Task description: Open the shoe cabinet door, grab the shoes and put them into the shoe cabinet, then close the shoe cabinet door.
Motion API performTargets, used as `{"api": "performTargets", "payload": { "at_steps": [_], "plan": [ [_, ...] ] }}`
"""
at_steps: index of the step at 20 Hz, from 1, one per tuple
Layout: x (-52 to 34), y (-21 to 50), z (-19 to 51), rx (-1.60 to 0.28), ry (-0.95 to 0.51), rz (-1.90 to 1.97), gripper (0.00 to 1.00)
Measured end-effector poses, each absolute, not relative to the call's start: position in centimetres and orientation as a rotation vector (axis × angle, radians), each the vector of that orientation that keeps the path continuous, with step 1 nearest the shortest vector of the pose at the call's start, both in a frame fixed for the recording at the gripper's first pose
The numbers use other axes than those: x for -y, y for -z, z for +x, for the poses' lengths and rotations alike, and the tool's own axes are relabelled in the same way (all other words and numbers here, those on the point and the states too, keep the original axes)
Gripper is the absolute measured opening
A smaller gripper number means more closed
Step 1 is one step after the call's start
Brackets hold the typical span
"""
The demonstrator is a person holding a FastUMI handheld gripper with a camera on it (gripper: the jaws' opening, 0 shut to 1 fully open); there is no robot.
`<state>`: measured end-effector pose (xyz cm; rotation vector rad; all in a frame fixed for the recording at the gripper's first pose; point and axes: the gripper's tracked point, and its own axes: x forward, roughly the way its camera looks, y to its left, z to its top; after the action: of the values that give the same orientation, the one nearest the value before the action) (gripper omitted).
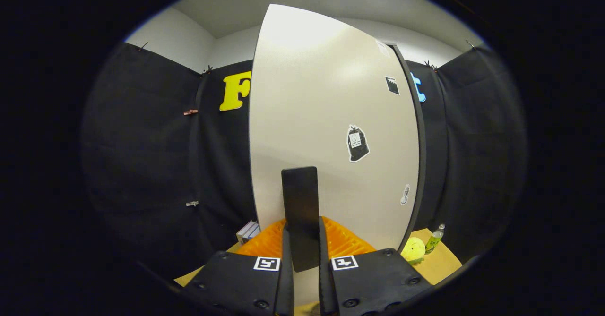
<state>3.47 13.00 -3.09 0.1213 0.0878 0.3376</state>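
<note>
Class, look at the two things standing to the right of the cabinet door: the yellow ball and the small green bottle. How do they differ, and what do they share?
The yellow ball is round and squat; the green bottle is slim and upright. The ball is opaque pale yellow; the bottle is see-through green with a label. The ball lies nearer the cabinet door; the bottle stands further out. Both rest on the tan surface, beyond the hand-held gripper.

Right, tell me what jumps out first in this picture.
A big pale cabinet door stands right ahead, dotted with stickers. The gripper is shut on a dark flat handle in front of it. Low beside the door sit a yellow ball and a small green bottle.
</note>
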Motion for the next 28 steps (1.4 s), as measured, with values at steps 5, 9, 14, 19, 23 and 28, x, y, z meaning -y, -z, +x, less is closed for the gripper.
{"api": "performTargets", "payload": {
  "at_steps": [5,9,14,19,23,28],
  "plan": [
    [-9.4,2.8,1.3,-0.092,-0.323,0.123,0.24],
    [-5.9,2.6,-0.1,-0.087,-0.303,0.113,0.24],
    [-2.1,2.4,-0.8,-0.078,-0.275,0.109,0.2],
    [0.7,2.5,-0.9,-0.068,-0.242,0.065,0.2],
    [3.1,1.7,-0.4,-0.045,-0.203,0.061,0.2],
    [7.0,1.0,-0.1,-0.037,-0.15,0.05,0.16]
  ]
}}
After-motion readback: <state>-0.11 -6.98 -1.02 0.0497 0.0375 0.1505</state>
